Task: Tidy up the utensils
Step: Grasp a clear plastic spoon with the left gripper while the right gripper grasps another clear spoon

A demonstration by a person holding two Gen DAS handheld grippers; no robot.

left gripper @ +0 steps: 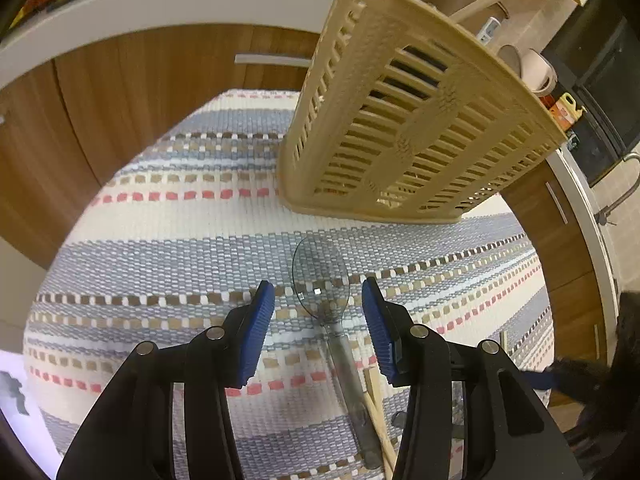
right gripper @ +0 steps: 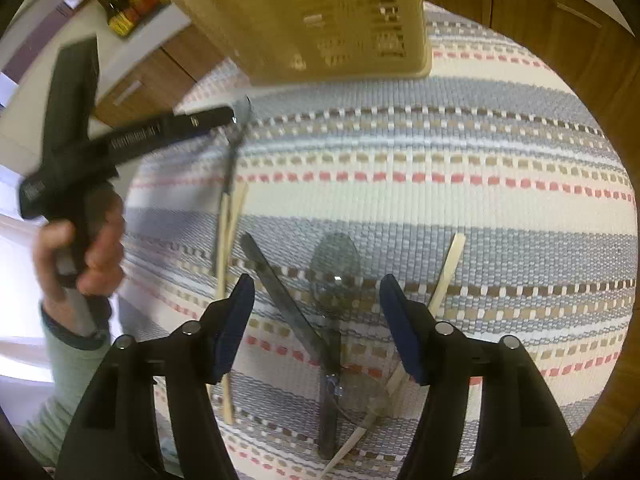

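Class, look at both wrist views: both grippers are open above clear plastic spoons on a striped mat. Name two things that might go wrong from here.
1. The clear spoon under the left hand-held gripper has a chopstick across its handle, so lifting may drag it.
2. Below the right hand-held gripper, a knife crosses the second spoon; closing might catch both.

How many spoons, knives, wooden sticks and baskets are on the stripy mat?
Clear spoons: 2
Clear knife: 1
Wooden sticks: 3
Basket: 1
Total: 7
One more clear piece by the knife is too blurry to name.
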